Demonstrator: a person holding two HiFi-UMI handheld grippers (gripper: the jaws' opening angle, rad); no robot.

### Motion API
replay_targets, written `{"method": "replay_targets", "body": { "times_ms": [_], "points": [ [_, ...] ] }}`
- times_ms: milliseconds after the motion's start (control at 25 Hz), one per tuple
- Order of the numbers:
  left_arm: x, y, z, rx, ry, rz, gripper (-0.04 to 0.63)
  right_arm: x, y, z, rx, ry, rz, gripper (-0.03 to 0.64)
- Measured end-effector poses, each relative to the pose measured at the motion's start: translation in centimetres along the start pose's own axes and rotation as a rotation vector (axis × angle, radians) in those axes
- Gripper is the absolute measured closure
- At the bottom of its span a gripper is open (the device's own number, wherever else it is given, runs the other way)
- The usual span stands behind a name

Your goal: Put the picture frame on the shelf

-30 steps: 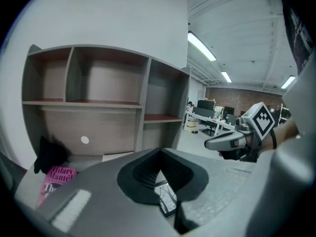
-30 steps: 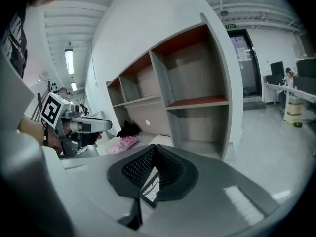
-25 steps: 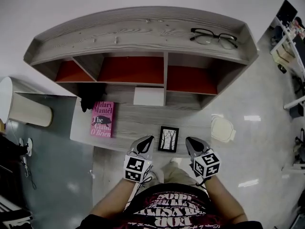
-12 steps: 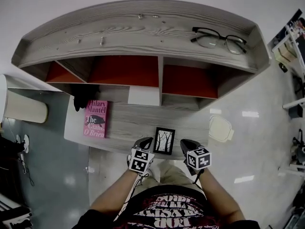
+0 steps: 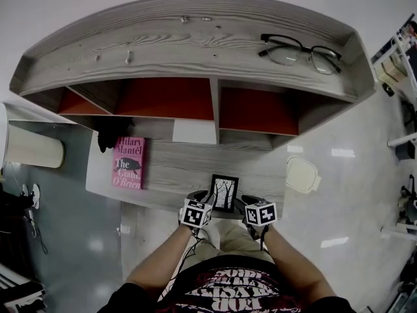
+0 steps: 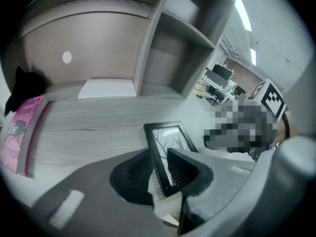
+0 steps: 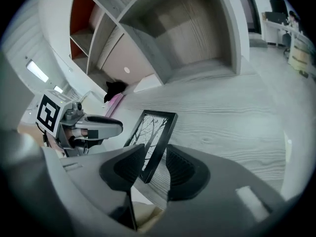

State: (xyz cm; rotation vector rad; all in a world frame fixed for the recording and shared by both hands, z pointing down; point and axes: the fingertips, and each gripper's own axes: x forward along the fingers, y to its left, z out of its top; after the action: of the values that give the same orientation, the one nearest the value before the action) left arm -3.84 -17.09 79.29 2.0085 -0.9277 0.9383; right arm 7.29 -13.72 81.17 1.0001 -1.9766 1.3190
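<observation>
A pale glossy floor (image 5: 339, 194) lies around a grey wood-grain desk (image 5: 176, 168), and a shelf (image 5: 195, 51) of the same wood stands along the desk's far side, its open compartments backed in red. A pair of black glasses (image 5: 300, 49) rests on the shelf's top board towards the right. On the desk's left part lies a pink book (image 5: 128, 162), face up, with a small dark thing (image 5: 112, 134) just beyond its far end, too dim to make out. A flat white box (image 5: 194, 131) sits near the middle of the desk, close under the shelf. The picture frame (image 5: 224, 192), black-edged with a drawing of bare trees, lies flat at the desk's front edge, well apart from the shelf and not yet on it. The two grippers flank its near end, both tilted downward. The left gripper (image 6: 158, 153) has its jaws spread, and the frame's near left rail shows in the gap between them; the pads do not press on it. The right gripper (image 7: 155, 148) has just been opening its jaws, which now stand wide, with the frame's near right corner between them and space on either side of the rail.
</observation>
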Motion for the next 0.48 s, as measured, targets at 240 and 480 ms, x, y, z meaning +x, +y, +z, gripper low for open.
{"method": "replay_targets", "body": {
  "times_ms": [240, 480],
  "points": [
    [1.0, 0.3, -1.2, -0.045, 0.020, -0.011, 0.500, 1.0, -0.3, -0.7, 0.035, 0.014, 0.004, 0.443],
    [2.1, 0.5, -2.4, -0.040, 0.058, -0.011, 0.468, 2.3, -0.2, -1.9, 0.055, 0.042, 0.007, 0.442]
  ]
}}
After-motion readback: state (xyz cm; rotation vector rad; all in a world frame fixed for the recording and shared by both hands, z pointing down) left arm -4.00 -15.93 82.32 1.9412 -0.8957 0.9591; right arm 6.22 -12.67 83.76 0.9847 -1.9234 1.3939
